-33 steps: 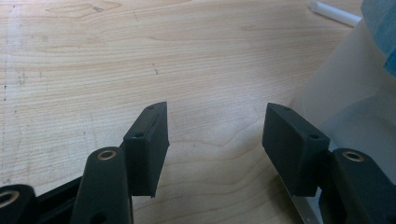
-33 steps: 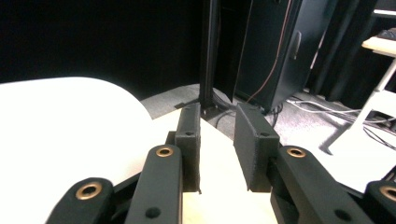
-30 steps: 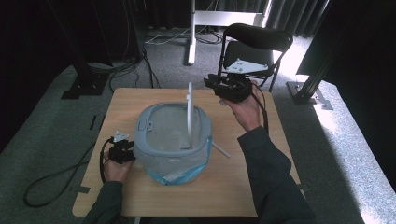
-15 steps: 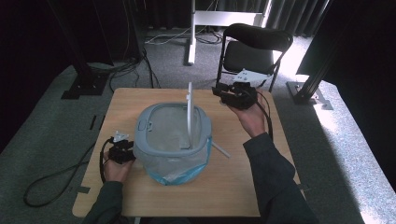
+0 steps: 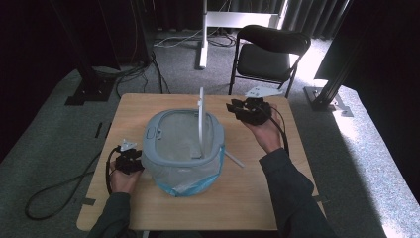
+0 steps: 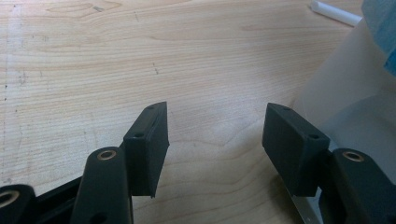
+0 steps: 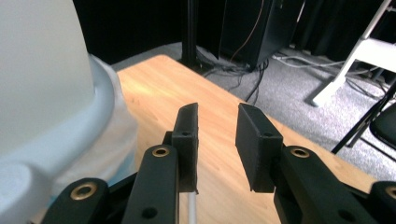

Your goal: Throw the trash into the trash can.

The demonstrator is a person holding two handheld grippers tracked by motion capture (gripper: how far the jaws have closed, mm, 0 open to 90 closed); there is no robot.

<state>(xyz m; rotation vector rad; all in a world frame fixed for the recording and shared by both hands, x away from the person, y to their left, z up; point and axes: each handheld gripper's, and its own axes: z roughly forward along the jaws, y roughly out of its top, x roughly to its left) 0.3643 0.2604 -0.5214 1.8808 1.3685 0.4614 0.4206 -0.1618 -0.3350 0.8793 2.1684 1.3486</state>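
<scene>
Starting at the fingers: the right gripper (image 7: 215, 144) has its two black jaws a narrow gap apart with nothing pinched, bare wood showing between them, and a thin white rod (image 7: 190, 209) lies at the foot of the left-hand jaw at the bottom of the right gripper view. In the high view that right gripper (image 5: 236, 108) sits right of centre, just beside the round pale grey bin (image 5: 159, 133) with its translucent plastic liner (image 5: 184, 174) and blue bag edge. The left gripper (image 6: 215, 140) has its jaws spread wide over empty wooden table (image 6: 93, 56), liner just to the right; in the high view this left gripper (image 5: 134, 157) rests against the bin's left wall at centre left. Now the danger, as I read it: the bin's flat grey lid (image 5: 200, 121) stands upright on edge, and a nudge from the right hand could tip it. Jaws this narrow could also skid off the slim rod (image 5: 233, 158) and flick it off the table. The left gripper merely braces rather than clamps, so the light bin may slide, and the loose liner may snag.
</scene>
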